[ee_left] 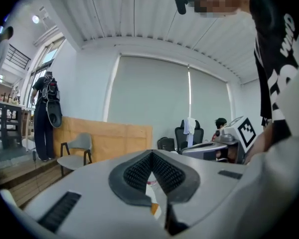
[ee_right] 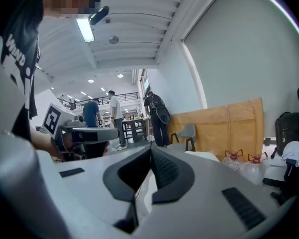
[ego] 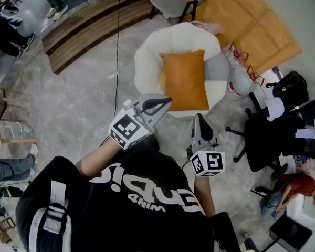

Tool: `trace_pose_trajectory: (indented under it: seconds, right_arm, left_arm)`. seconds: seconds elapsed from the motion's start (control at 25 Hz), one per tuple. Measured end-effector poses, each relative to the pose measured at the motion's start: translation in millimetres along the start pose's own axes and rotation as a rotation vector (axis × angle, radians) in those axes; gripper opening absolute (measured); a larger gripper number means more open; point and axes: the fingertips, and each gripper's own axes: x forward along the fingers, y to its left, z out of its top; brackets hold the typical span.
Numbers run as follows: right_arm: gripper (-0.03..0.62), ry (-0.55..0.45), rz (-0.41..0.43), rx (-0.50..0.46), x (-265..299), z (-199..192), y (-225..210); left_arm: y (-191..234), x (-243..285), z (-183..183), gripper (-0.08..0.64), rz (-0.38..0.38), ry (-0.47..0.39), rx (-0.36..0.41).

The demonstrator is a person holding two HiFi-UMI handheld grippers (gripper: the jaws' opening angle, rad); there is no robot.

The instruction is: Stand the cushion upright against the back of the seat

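Pointing forward over the person's black shirt, the left gripper and the right gripper are side by side above the grey floor. They are just short of the armchair and touch nothing. In its own view the left gripper has its ribbed pads pressed together with nothing between them. The right gripper is likewise closed and empty.

Beyond them stands a round white armchair. The cushion lies on its seat, a plump orange rectangle with smooth fabric and softly rounded corners. Its whole broad face shows from above. Its far edge is near the backrest and its near edge reaches the seat's front edge.

Two clear water bottles stand just beside the armchair's right side. Farther off are a grey chair and a brown board.
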Motion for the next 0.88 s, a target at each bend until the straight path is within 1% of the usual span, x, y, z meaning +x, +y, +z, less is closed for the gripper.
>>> trace_pose_trajectory:
  seconds: [0.12, 0.32, 0.48, 0.6, 0.8, 0.88]
  right_arm:
    - [0.02, -0.01, -0.016, -0.004, 17.4, 5.7, -3.0]
    - [0.021, 0.001, -0.039, 0.008, 32.8, 7.2, -8.7]
    - [0.021, 0.002, -0.049, 0.015, 45.9, 10.0, -23.3]
    - [0.02, -0.004, -0.042, 0.014, 56.7, 13.0, -36.2]
    - [0.02, -0.002, -0.019, 0.023, 77.6, 16.3, -62.4]
    - [0.021, 0.002, -0.007, 0.02, 83.3, 18.5, -73.6]
  left_arm:
    - [21.4, 5.0, 5.6, 0.008, 0.012, -0.018, 0.006]
    - [45.7, 14.0, 11.9, 0.008, 0.025, -0.019, -0.038]
    - [57.6, 31.1, 14.4, 0.008, 0.025, -0.029, -0.048]
    - [64.6, 45.3, 10.7, 0.008, 0.032, -0.025, -0.06]
    - [81.5, 72.1, 9.6, 0.008, 0.075, -0.019, -0.074]
    - [83.6, 82.9, 10.0, 0.008, 0.079, -0.016, -0.076]
